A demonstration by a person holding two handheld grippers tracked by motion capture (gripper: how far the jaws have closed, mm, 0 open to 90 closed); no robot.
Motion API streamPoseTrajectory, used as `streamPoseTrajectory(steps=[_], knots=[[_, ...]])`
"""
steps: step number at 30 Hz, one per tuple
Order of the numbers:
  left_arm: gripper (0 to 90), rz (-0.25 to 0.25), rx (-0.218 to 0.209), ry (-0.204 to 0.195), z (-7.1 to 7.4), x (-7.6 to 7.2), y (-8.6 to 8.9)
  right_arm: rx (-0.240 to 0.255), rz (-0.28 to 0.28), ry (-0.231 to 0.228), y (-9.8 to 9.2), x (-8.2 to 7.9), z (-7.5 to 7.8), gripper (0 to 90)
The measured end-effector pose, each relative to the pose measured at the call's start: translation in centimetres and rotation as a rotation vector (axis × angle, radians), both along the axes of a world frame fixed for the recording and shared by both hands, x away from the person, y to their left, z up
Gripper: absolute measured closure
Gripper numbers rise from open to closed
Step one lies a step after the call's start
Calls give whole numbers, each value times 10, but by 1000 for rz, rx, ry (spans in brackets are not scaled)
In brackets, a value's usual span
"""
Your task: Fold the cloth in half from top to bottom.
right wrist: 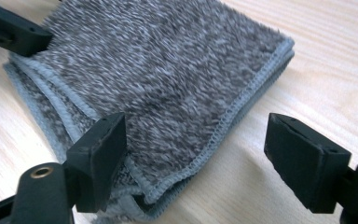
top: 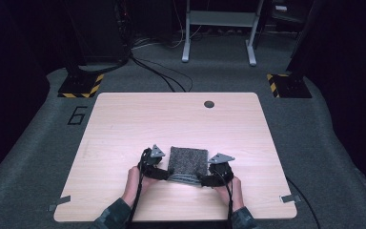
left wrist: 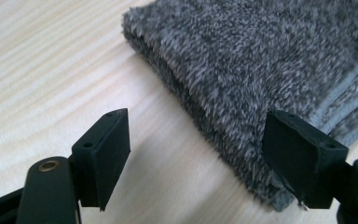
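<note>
A grey fluffy towel (top: 188,161), folded into a small square of several layers, lies flat on the wooden table (top: 171,119) near its front edge. My left gripper (top: 163,174) is at the towel's near left corner and stands open, its jaws astride the folded edge (left wrist: 223,135) with nothing pinched. At the near right corner my right gripper (top: 203,178) is open too, with the stitched hem corner (right wrist: 186,172) between its spread jaws. The left gripper's jaw tip (right wrist: 14,30) shows across the towel in the right gripper view.
A dark round hole (top: 209,104) sits near the table's far edge. Metal clips (top: 58,203) (top: 289,198) stick out at the front corners. Beyond the table are carpet, cables, a white desk frame (top: 219,28) and striped stand bases (top: 81,86).
</note>
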State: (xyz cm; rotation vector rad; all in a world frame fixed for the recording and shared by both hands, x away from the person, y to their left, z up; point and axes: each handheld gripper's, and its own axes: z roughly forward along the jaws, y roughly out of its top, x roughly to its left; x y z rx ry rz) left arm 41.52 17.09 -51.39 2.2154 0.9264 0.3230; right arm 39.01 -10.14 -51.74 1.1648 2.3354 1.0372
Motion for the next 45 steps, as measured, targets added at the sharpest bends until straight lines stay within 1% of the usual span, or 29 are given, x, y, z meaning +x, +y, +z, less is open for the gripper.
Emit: streamPoseTrajectory(steps=[2,3,4,6,7,8,9,12,13,16,17,19,20,21,22,24,26,28,29,30,32,33,36,37,38,39,42,44,45], knots=[[221,-4,14,-2,-2,-3,1,-9,0,6,0,0,-1,200],[218,5,9,-16,-3,-4,1,-19,8,6,0,2,-2,188],[215,-4,25,-16,-2,-4,1,-23,2,15,2,2,-3,179],[204,8,28,-32,-4,-7,1,-25,2,20,2,3,-4,151],[192,20,42,-41,-4,-8,0,-31,9,18,1,5,-4,142],[180,20,42,-41,-4,-8,0,-31,9,18,1,5,-4,142],[165,30,31,-54,-5,-9,0,-37,22,23,0,8,-5,115],[148,32,37,-55,-6,-8,1,-34,11,34,1,12,-7,63],[141,33,37,-57,-7,-8,2,-35,2,50,1,13,-7,40],[115,49,34,-61,-8,-7,2,-42,1,46,1,18,-8,8],[109,46,35,-53,-8,-7,3,-42,2,42,1,19,-9,4],[106,62,18,-57,-9,-7,2,-44,-4,52,2,20,-8,0],[106,59,22,-54,-9,-7,3,-45,-2,48,2,22,-9,0],[106,64,19,-63,-10,-8,3,-46,-2,45,2,23,-9,0],[106,65,20,-62,-10,-8,3,-46,-6,43,2,24,-9,0],[96,66,28,-54,-10,-7,4,-58,0,48,3,28,-8,0],[80,71,24,-59,-10,-6,4,-65,-2,48,4,31,-7,0],[70,72,22,-42,-10,-4,4,-74,0,49,5,35,-6,0],[65,71,25,-52,-11,-3,5,-74,-8,56,6,36,-6,0],[61,72,24,-48,-11,-1,5,-80,5,43,6,38,-6,0],[60,72,24,-41,-10,0,6,-78,4,42,6,39,-6,0],[59,70,37,-35,-9,4,7,-71,2,51,7,41,-7,0],[59,79,35,-39,-9,8,8,-65,3,56,7,45,-7,0],[59,73,43,-36,-8,10,9,-61,-1,65,8,46,-7,0],[60,79,44,-30,-8,11,9,-66,0,64,9,48,-6,0],[60,90,37,-35,-9,13,9,-70,1,62,10,50,-6,0],[60,102,44,-39,-8,20,11,-76,0,68,13,54,-5,0],[59,104,52,-39,-8,22,13,-73,-7,75,14,57,-5,0],[60,111,43,-30,-9,24,14,-73,-2,67,15,58,-6,0]])
